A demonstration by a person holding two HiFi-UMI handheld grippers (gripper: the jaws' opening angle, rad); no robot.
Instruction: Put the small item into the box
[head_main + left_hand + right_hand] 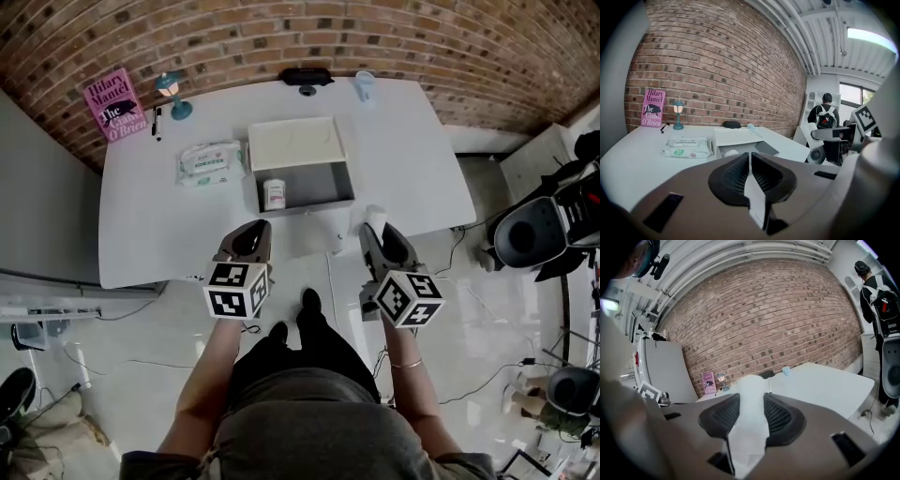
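Observation:
An open white box (330, 184) stands mid-table with its lid (295, 142) folded back. A small white bottle with a pink label (274, 193) stands inside it. My right gripper (378, 227) hovers at the table's near edge, right of the box, shut on a small white item (751, 399) that sticks out past the pads. Left of it, also at the near edge, my left gripper (253, 229) is shut with nothing between its jaws. The left gripper view looks over the closed pads (737, 174) at the box (736, 138).
A pack of wet wipes (210, 161) lies left of the box. At the far edge are a pink book (114, 103), a teal lamp (172, 94), a pen (157, 122), a black object (306, 76) and a blue cup (364, 84). Chairs and gear (530, 234) stand at right.

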